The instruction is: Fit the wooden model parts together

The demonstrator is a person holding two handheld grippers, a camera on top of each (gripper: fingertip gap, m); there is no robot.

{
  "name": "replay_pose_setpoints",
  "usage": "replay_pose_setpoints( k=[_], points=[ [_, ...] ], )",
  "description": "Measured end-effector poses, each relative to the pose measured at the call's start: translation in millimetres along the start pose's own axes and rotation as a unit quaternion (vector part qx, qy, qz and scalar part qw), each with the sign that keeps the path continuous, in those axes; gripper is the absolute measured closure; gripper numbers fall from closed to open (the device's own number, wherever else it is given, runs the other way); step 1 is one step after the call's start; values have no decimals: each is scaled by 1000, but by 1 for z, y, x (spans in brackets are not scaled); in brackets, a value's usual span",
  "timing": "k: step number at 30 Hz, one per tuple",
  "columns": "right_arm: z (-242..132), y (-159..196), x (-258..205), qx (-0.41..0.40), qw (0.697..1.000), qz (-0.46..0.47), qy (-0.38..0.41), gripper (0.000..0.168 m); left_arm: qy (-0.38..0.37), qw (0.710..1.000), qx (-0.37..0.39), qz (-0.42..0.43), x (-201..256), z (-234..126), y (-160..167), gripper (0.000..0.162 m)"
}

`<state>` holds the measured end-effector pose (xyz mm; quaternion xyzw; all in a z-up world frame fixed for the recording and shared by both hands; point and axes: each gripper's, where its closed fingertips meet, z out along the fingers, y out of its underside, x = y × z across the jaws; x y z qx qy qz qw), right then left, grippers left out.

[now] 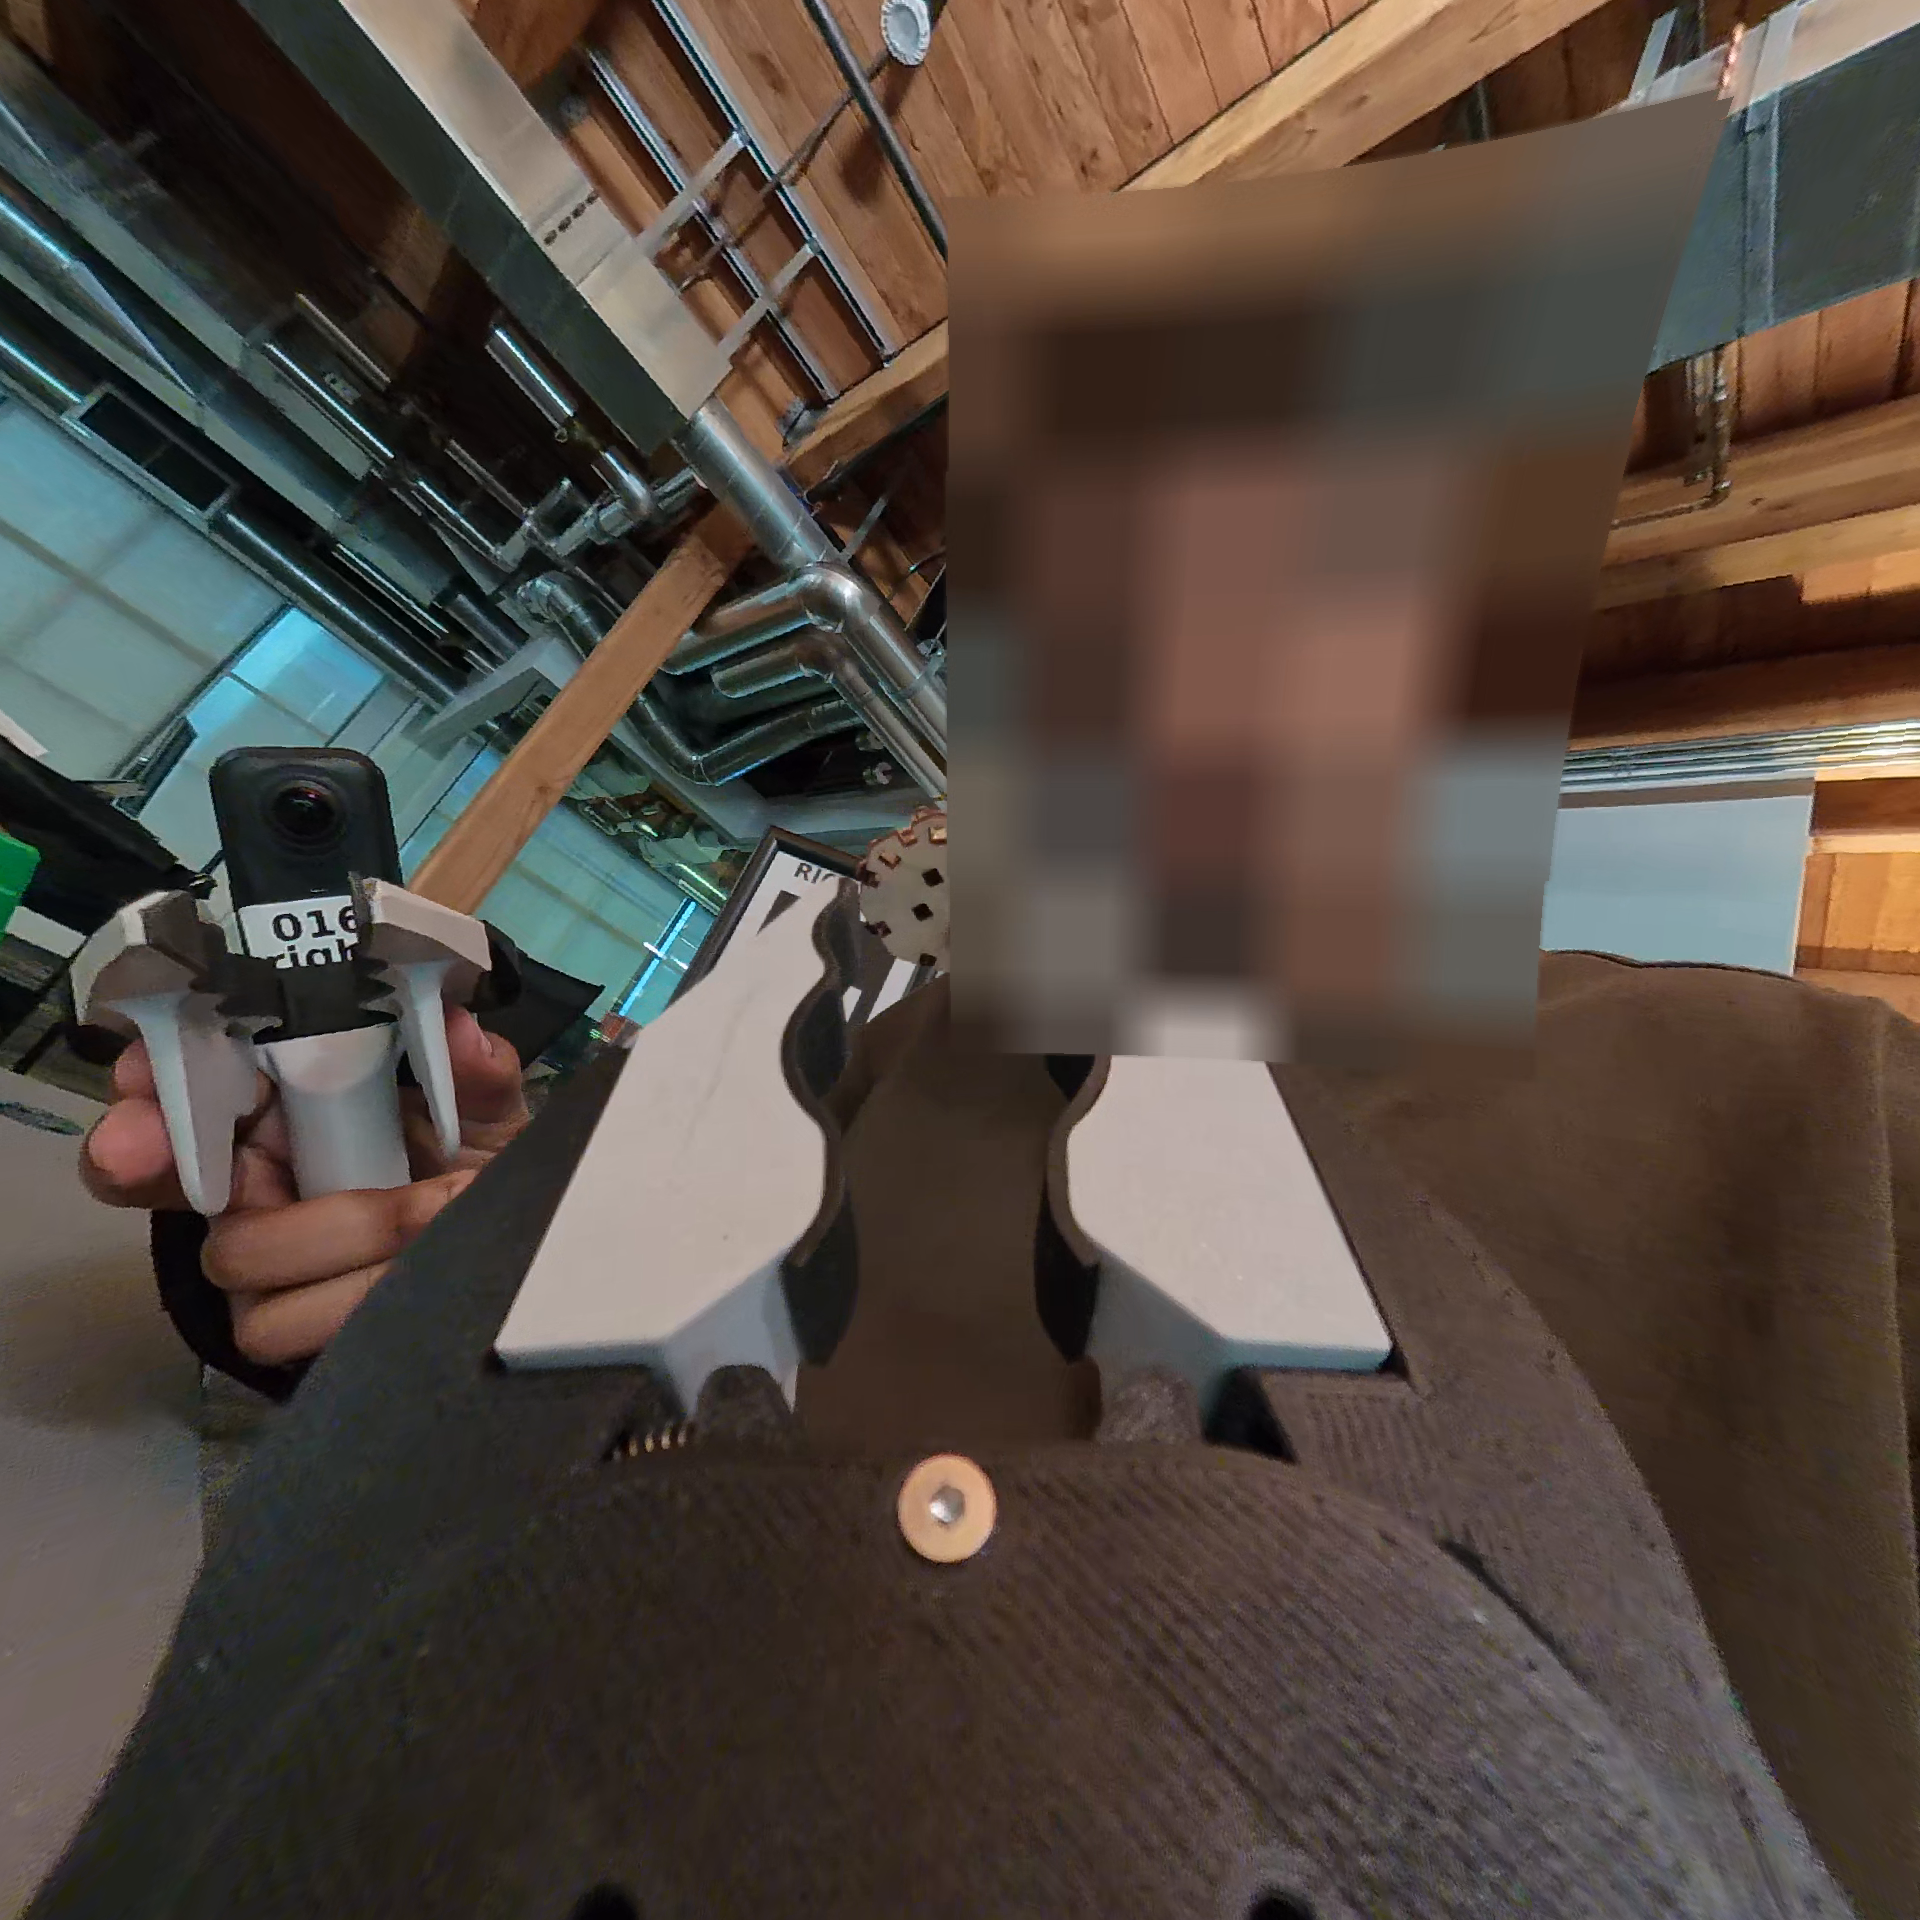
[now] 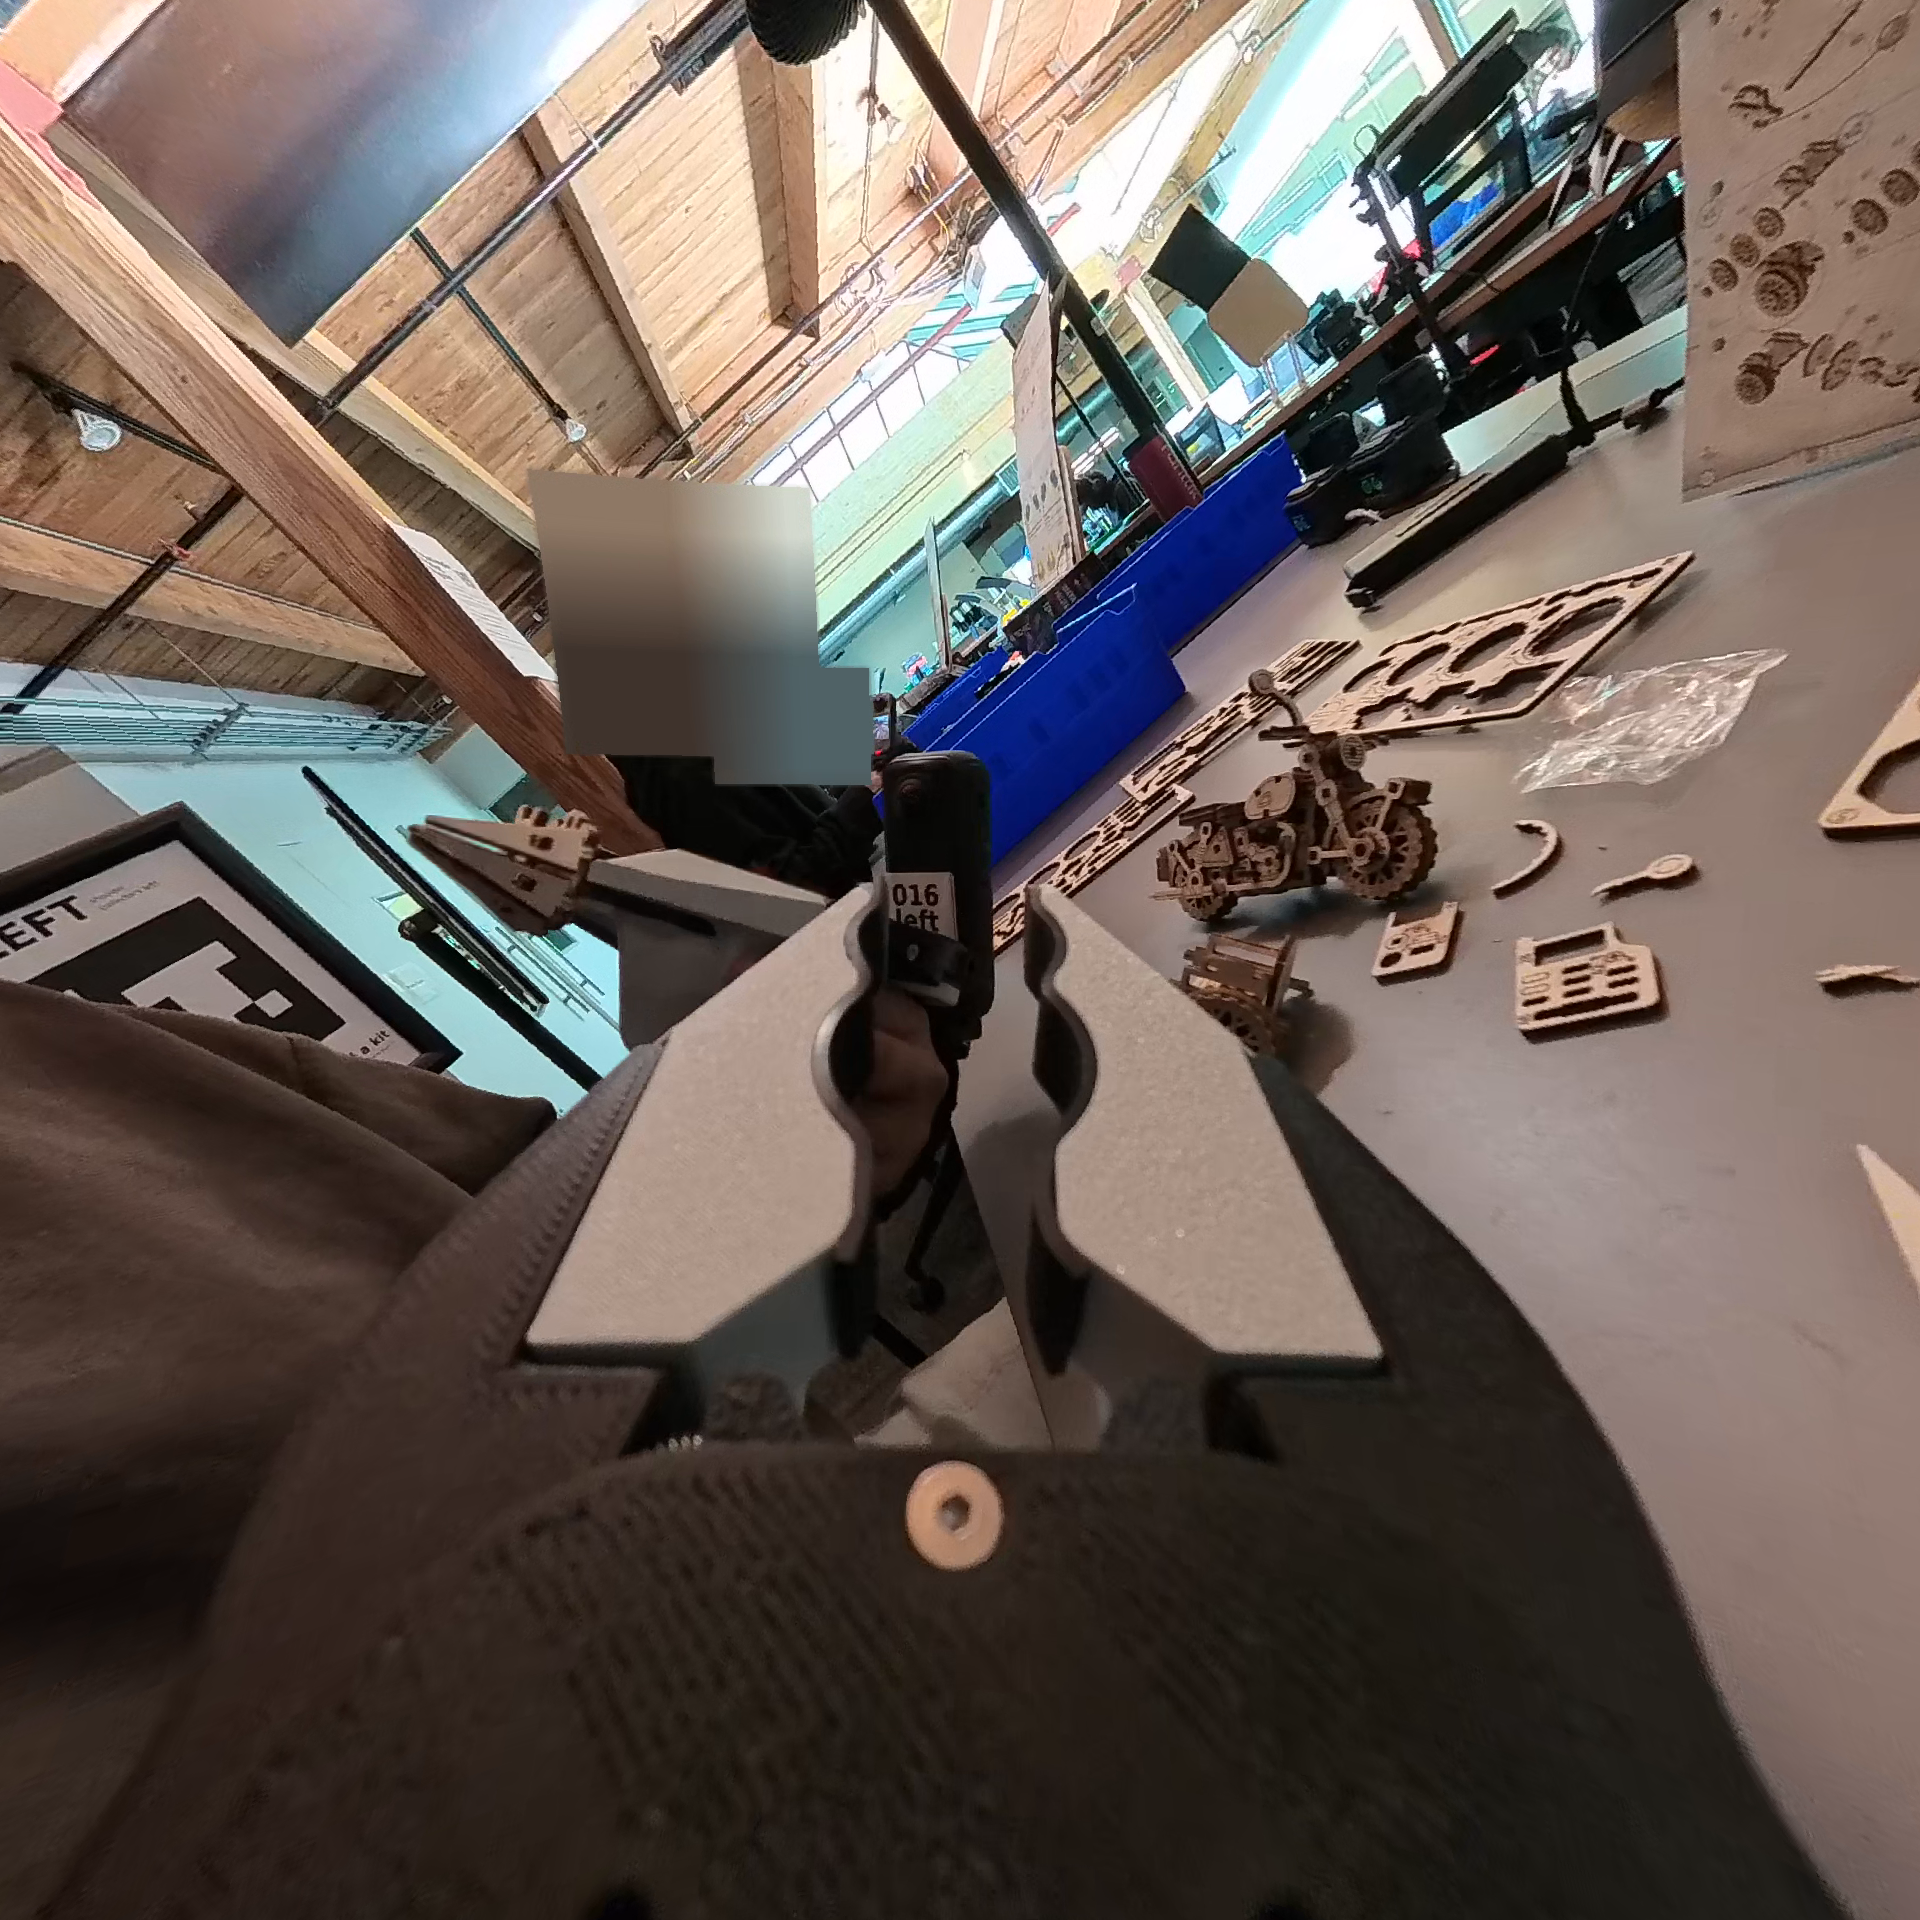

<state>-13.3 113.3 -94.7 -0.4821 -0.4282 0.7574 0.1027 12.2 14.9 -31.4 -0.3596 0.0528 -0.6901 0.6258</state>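
Wooden motorcycle (image 2: 1304,831) on table (image 2: 1558,1195), right wrist view only.

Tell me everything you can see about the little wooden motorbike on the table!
The wooden motorbike is a small model built from thin, pale brown cut-out pieces. It has two toothed, gear-like wheels, handlebars raised at one end, and a busy frame of tiny parts in between. It looks finished and stands upright on its wheels on the grey table. Punched-out wooden sheets lie just behind it, and a smaller wooden assembly sits in front. Neither gripper touches it.
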Motion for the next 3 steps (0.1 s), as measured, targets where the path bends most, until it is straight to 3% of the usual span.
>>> replay_pose_setpoints(
  k=[1,3],
  points=[
    [0,0,0,0,1000,0,0,144,1,1000,-2,-2,0,0,1,130],
    [0,0,0,0,1000,0,0,144,2,1000,-3,-9,0,1,1,130]
  ],
)
